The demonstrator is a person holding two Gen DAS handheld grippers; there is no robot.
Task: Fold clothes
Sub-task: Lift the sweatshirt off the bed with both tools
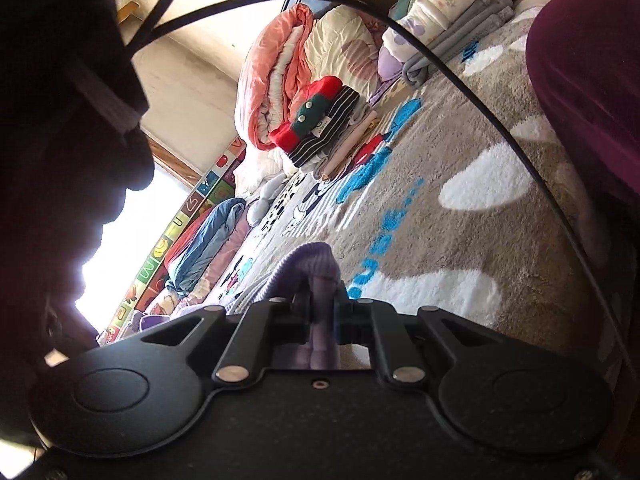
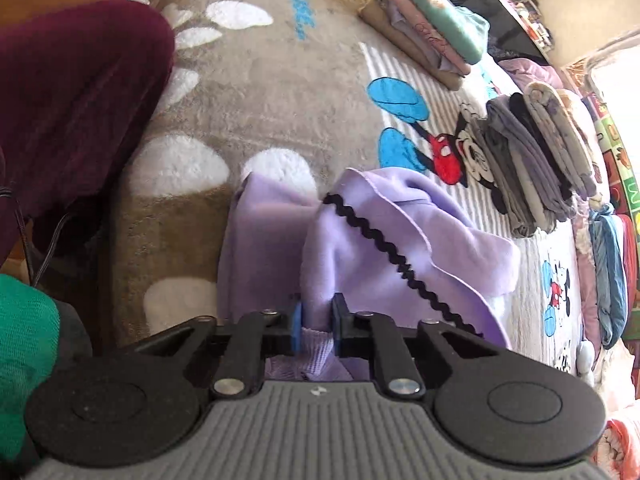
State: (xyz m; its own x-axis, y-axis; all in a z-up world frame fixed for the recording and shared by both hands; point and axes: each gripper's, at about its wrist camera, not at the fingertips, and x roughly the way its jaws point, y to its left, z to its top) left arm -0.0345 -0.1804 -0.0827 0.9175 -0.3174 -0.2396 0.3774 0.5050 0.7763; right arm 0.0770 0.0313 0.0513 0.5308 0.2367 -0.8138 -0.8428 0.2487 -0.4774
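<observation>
The right tool pinches a fold of the lilac garment between its blue-padded fingers, the jaws drawn in tight on the cloth. The garment lies bunched on the grey cartoon blanket, with a black zigzag trim running across it. The left tool is also pressed together on lilac ribbed fabric, which rises in a hump just ahead of its fingers. In the right wrist view, 2 stacks of folded clothes sit further off on the blanket. A maroon-clad leg rests at the blanket's edge. In the left wrist view, a black cable arcs across the frame, and rolled quilts lie beyond
</observation>
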